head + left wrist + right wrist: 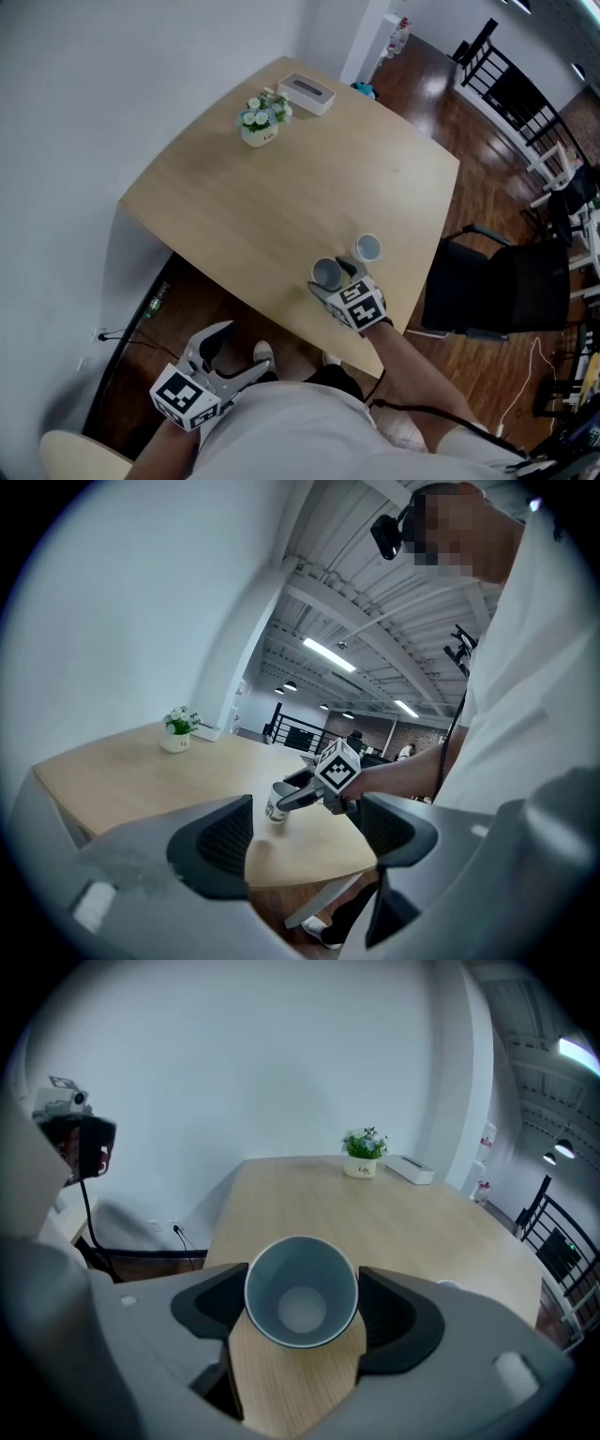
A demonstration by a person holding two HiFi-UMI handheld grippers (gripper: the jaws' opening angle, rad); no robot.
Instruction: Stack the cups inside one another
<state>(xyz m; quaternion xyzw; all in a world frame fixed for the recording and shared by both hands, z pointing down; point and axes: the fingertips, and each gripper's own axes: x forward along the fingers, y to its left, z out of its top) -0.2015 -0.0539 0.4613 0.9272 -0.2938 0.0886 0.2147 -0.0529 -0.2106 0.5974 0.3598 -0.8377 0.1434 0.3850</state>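
A white paper cup (327, 273) with a grey-blue inside sits between the jaws of my right gripper (330, 280), near the front right edge of the wooden table (281, 206). In the right gripper view the cup (301, 1291) fills the gap, its mouth facing the camera, and both pads press its sides. A second cup (368, 247) stands upright on the table just to the right, apart from the first. My left gripper (236, 354) hangs below the table's front edge, open and empty. From the left gripper view (305, 841) I see the held cup (277, 802).
A small white pot of flowers (260, 120) and a white tissue box (307, 92) stand at the table's far end. A black chair (497, 281) is beside the table's right edge. A wall runs along the left side.
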